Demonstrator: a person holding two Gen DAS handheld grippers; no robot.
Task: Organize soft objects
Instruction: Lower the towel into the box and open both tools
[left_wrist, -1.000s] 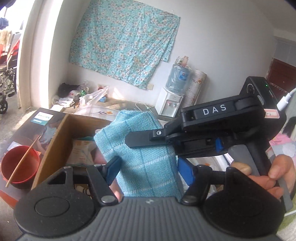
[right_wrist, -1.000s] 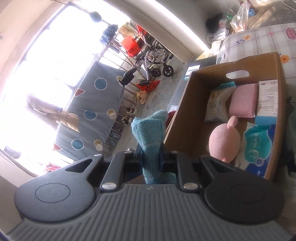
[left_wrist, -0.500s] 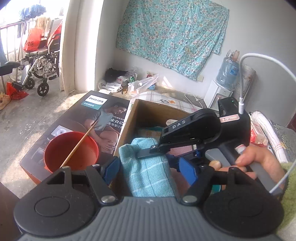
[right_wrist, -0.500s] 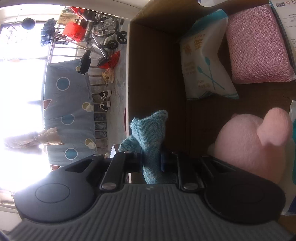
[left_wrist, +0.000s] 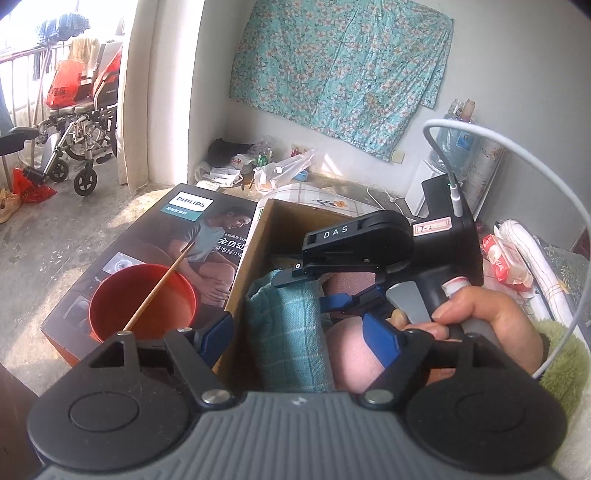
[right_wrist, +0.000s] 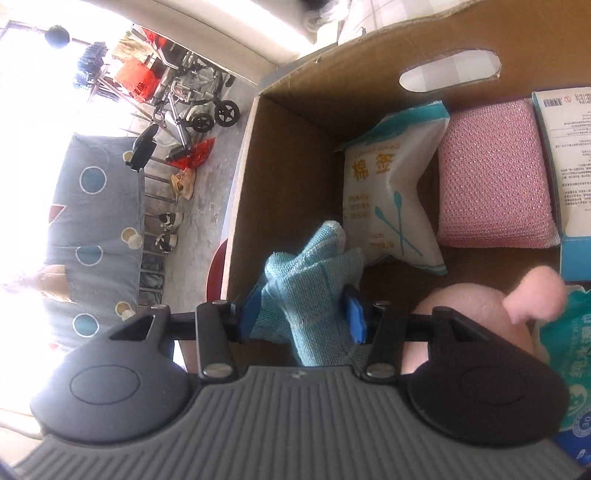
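Observation:
A folded teal checked cloth (left_wrist: 291, 332) stands inside the cardboard box (left_wrist: 243, 266), near its left wall. My right gripper (right_wrist: 301, 314) has opened, its blue pads (right_wrist: 354, 314) spread on either side of the cloth (right_wrist: 310, 295). In the left wrist view the right gripper (left_wrist: 317, 291) reaches in from the right above the cloth. My left gripper (left_wrist: 299, 334) is open, its jaws wide on either side of the cloth, apart from it. A pink plush toy (right_wrist: 476, 306) lies beside the cloth in the box.
The box (right_wrist: 295, 122) also holds a cotton-swab packet (right_wrist: 388, 199), a pink sponge (right_wrist: 491, 173), a white carton (right_wrist: 569, 147) and a teal tissue pack (right_wrist: 569, 354). A red bowl with a chopstick (left_wrist: 142, 295) sits on a Philips box (left_wrist: 162, 240) to the left.
Both grippers lowered the cloth into the box. The right gripper's jaws, shut on the cloth before, have spread apart, and the cloth has loosened.

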